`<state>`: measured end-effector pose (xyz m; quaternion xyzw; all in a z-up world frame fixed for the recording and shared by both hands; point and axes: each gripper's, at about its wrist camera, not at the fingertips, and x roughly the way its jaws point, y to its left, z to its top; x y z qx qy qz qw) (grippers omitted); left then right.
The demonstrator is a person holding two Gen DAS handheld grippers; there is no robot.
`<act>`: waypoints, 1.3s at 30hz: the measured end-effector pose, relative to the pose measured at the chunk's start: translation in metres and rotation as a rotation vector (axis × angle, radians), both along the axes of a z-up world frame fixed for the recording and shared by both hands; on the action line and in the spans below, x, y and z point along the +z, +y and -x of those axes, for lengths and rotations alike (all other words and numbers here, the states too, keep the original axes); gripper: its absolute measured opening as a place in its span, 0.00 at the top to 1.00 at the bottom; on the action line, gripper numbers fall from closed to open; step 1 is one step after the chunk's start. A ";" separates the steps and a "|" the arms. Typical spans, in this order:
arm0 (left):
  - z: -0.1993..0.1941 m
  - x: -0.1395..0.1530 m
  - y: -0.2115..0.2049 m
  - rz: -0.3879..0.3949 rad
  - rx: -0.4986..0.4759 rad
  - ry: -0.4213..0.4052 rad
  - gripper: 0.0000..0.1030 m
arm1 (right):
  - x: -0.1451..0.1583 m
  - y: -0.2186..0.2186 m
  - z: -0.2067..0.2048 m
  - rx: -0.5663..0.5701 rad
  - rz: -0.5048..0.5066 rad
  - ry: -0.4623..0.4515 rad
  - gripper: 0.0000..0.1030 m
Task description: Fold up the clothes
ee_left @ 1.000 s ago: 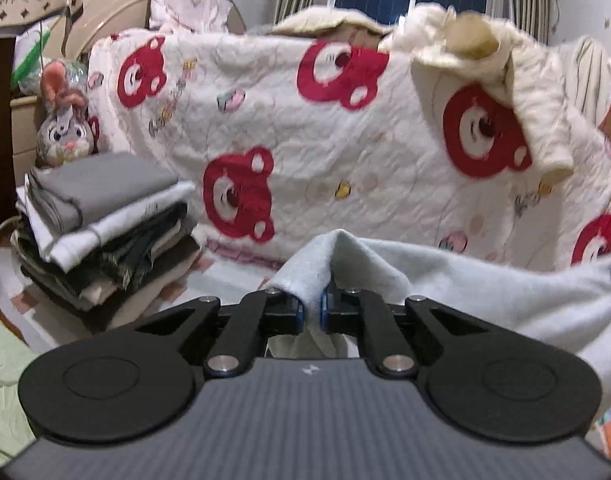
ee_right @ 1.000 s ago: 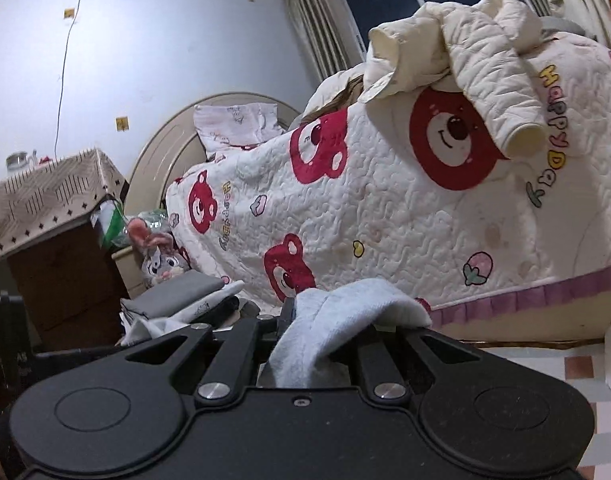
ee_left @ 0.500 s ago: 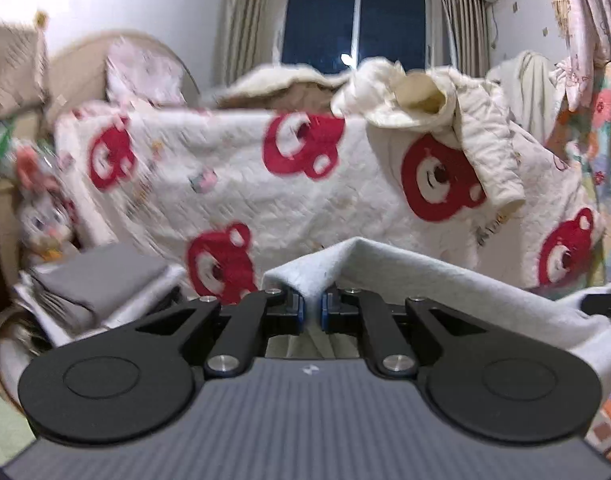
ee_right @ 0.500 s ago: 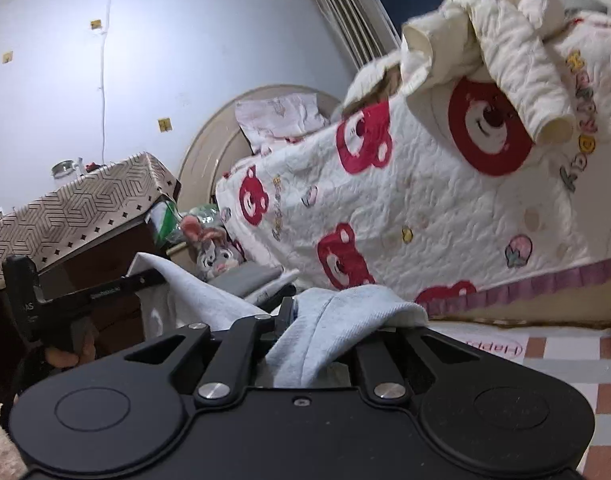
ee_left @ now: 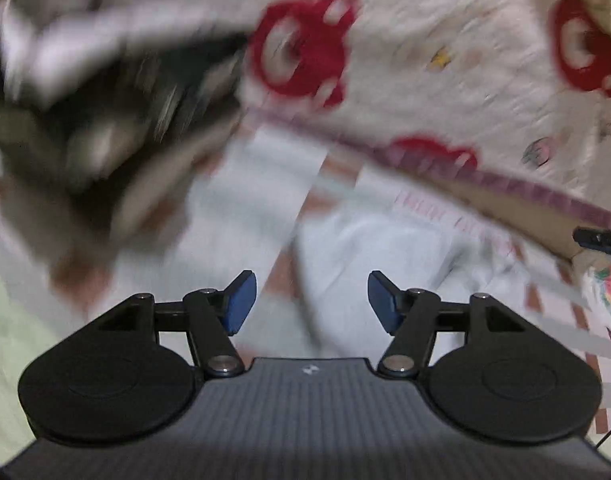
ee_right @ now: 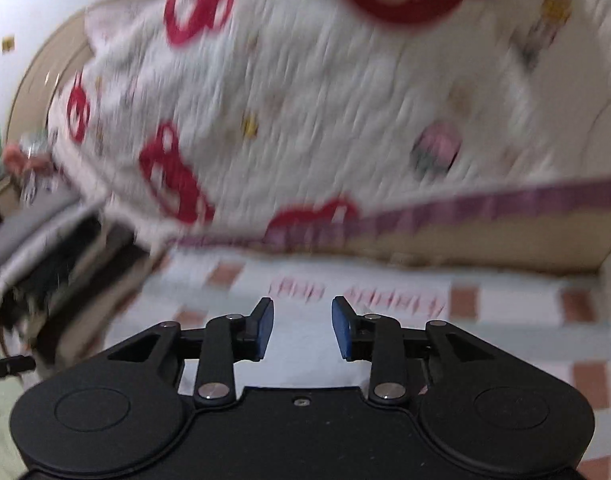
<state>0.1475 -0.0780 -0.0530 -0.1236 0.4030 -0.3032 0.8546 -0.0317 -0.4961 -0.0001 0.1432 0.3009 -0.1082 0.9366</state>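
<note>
jaws apart on both grippers — pale garment (ee_left: 369, 248) below, badly blurred.

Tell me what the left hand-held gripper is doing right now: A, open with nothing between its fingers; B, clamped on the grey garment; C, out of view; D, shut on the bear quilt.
A: the left hand-held gripper has its blue pads spread apart, with nothing between them.
</note>
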 end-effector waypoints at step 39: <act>0.042 -0.037 -0.011 -0.240 -0.032 -0.101 0.96 | 0.005 -0.041 0.020 -0.312 0.173 -0.174 0.98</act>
